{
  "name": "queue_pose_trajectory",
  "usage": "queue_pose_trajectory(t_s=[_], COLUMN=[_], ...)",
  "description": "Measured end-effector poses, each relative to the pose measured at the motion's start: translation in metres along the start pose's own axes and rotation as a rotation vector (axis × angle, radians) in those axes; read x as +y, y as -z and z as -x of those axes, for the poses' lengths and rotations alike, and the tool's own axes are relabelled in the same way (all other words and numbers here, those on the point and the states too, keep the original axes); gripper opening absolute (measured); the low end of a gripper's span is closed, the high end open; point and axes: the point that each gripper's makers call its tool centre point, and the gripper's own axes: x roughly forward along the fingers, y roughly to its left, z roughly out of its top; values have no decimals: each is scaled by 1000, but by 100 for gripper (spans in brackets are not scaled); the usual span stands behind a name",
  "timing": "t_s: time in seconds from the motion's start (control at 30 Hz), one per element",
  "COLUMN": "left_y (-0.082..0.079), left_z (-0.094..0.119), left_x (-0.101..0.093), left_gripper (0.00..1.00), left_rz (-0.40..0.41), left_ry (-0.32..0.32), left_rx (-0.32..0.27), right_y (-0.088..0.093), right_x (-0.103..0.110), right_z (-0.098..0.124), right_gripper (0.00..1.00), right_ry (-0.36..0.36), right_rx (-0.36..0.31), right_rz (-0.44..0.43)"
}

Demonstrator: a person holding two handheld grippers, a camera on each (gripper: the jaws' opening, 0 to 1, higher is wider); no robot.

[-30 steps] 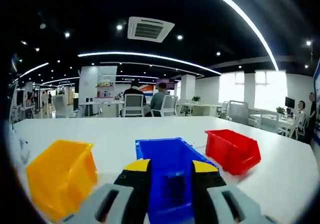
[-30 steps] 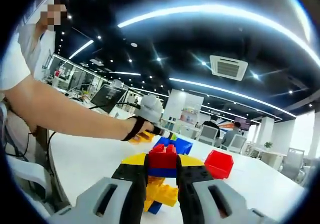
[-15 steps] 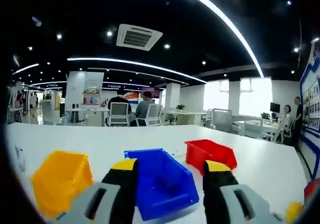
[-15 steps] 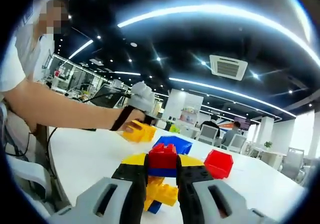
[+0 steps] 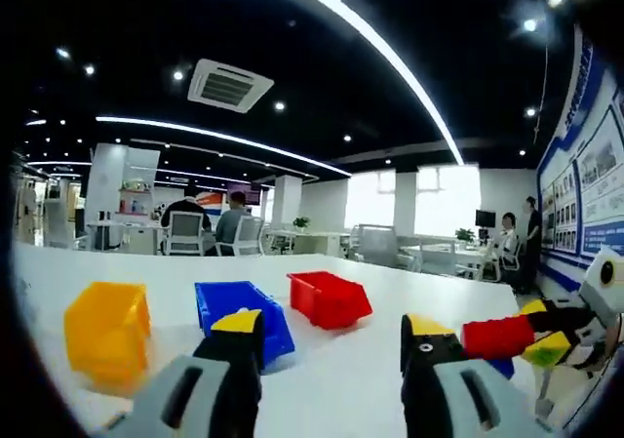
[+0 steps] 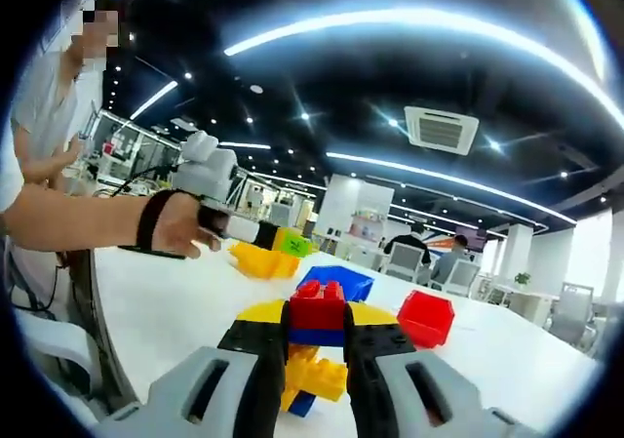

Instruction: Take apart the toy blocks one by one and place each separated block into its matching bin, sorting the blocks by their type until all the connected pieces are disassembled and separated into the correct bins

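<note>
Above a white table (image 5: 351,379) in an open-plan office, the left gripper (image 5: 331,345) hung with its black, yellow-tipped jaws spread wide apart and nothing between them. Beyond it three bins sat in a row on the tabletop: a yellow bin (image 5: 105,333) at the left of the left gripper view, a blue bin (image 5: 239,311) in the middle and a red bin (image 5: 330,298) to the right, each just beside the next.

The right gripper (image 6: 317,336) was clamped on a cluster of joined toy blocks (image 6: 314,345), a red block on top, blue under it and yellow pieces hanging below the jaws (the same cluster appeared at the right edge of the left gripper view, held off the table beside the left gripper's right jaw). In the right gripper view, the person's left hand (image 6: 180,225) gripped the left gripper's handle, raised over the table in front of the yellow bin, with the blue and red bins farther right. Seated office workers (image 5: 207,231) and desks filled the background under long ceiling lights (image 5: 370,58)
</note>
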Motion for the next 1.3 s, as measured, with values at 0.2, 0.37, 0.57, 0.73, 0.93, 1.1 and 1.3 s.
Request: queue_pose_trajectory(t_s=[0.2, 0.37, 0.57, 0.73, 0.93, 1.1, 1.3], left_y=[13, 24, 50, 59, 59, 54, 51], left_z=[26, 36, 32, 12, -1, -3, -3], left_x=[-39, -66, -94, -107, -115, -116, -119], left_gripper=[55, 58, 59, 55, 42, 27, 25], left_rz=[29, 32, -13, -25, -23, -1, -25], left_ry=[102, 191, 302, 332, 341, 346, 356], left_rx=[-5, 11, 83, 107, 97, 76, 63], right_y=[1, 2, 2, 2, 2, 1, -1], right_x=[-4, -5, -5, -3, -3, -2, -7], right_z=[4, 4, 4, 4, 4, 4, 6], right_gripper=[23, 23, 23, 23, 23, 23, 23], right_ry=[13, 16, 16, 13, 12, 14, 17], right_rx=[-2, 0, 1, 2, 0, -3, -4], right_rz=[-32, -43, -46, -47, -52, -53, -71])
